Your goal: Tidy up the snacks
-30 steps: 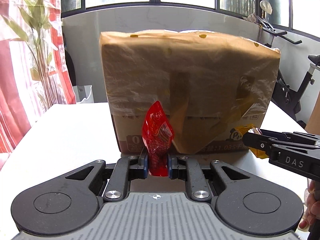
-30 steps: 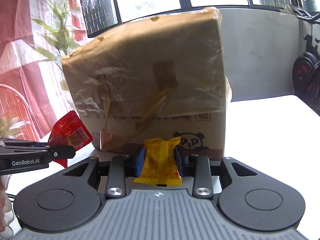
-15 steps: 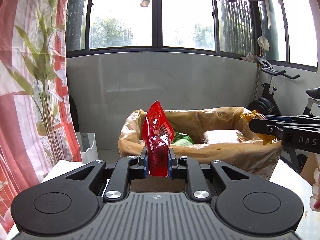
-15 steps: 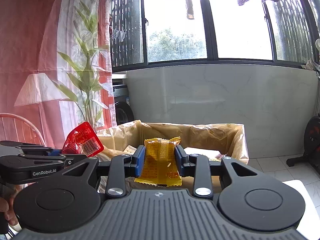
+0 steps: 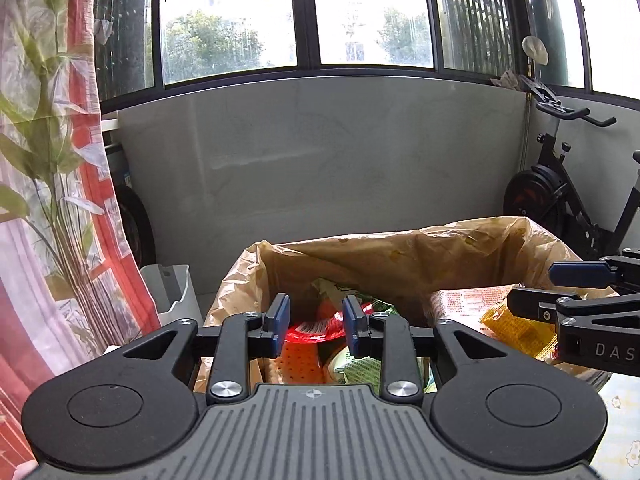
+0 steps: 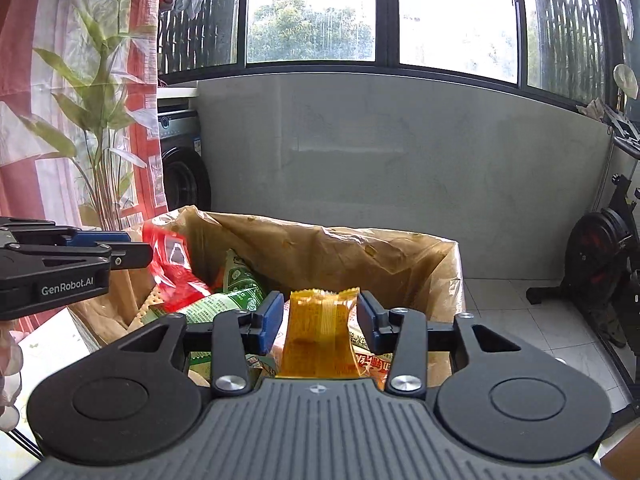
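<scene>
Nearest, the right gripper (image 6: 318, 318) has just been opening; a crinkly yellow snack packet (image 6: 320, 332) stands loose between its jaws. Likewise the left gripper (image 5: 316, 318), just opened, hangs above a glossy red packet (image 5: 316, 327) inside the plastic-lined cardboard box (image 5: 400, 248).

A red snack packet (image 5: 316, 327) lies flat among the green packets (image 6: 224, 300) inside the cardboard box (image 5: 400, 256), which is lined with a brown plastic bag. A yellow snack packet (image 6: 320, 332) stands upright over the box's near right part, its crimped top edge uppermost.
</scene>
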`<action>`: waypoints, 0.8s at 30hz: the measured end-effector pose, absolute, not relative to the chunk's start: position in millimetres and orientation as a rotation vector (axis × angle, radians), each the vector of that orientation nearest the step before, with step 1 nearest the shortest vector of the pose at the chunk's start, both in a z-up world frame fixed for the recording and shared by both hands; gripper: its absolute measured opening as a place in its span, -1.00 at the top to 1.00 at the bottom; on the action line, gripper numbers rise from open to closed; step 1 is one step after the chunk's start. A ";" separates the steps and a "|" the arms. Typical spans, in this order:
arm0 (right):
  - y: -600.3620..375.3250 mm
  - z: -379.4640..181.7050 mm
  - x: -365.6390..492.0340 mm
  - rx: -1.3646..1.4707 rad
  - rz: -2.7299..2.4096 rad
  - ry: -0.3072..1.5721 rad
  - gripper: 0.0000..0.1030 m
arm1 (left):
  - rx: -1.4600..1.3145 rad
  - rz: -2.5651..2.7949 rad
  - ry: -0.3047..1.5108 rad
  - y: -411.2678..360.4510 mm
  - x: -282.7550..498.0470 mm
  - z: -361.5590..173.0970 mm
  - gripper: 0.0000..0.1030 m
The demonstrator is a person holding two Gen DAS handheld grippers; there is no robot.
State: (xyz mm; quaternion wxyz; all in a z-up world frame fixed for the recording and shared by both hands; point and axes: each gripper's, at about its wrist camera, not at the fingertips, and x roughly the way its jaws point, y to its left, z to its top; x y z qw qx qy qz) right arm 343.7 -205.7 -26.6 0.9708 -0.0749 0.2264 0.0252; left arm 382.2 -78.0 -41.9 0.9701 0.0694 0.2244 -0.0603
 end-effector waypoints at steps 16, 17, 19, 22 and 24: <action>-199.6 19.0 285.0 -0.066 0.049 0.390 -0.77 | 0.130 -0.046 0.419 -41.5 318.7 2.9 -0.71; -199.7 22.0 279.1 -0.054 0.048 0.387 -0.78 | 0.126 -0.043 0.417 -39.7 314.0 5.7 -0.72; -197.8 27.2 269.6 -0.035 0.035 0.380 -0.80 | 0.118 -0.042 0.412 -36.2 303.8 11.1 -0.76; -195.2 34.6 253.7 -0.008 0.012 0.367 -0.82 | 0.119 -0.030 0.402 -32.3 286.4 17.7 -0.81; -193.4 39.5 242.6 0.014 0.004 0.360 -0.85 | 0.125 -0.025 0.395 -30.2 275.4 21.6 -0.83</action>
